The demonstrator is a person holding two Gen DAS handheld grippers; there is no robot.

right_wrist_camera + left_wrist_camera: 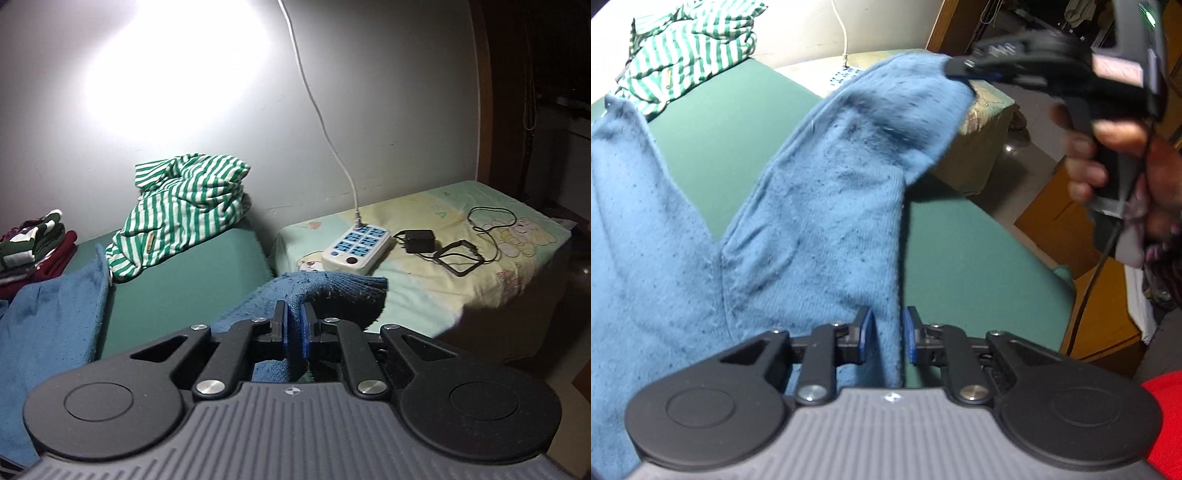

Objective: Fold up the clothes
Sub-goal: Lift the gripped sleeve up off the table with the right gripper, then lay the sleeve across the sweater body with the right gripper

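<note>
Gripping the cuff end of one leg of the blue trousers (332,286), the right gripper (293,321) has its fingers pressed narrow with the knit bunched between the blue pads; the left wrist view shows this same gripper (964,70) raised at the far end of that leg. The left gripper (888,332) straddles the near part of the same leg, its pads set a little apart with the outer edge of the fabric running between them; whether they actually pinch the cloth I cannot tell.

So that leg runs lengthwise from the left gripper away to the right one, lifted and slack, and the two tools sit at opposite ends of its long axis. The other leg (631,184) trails off to the left, lying lower, so the garment forks into a V.

Underneath is a green mat (960,251). A crumpled green-striped shirt (184,210) sits against the wall at its far edge, and a stack of folded clothes (33,247) lies further left. Beyond, a patterned sheet (461,258) carries a white power strip (356,249) and a black charger (419,240).
</note>
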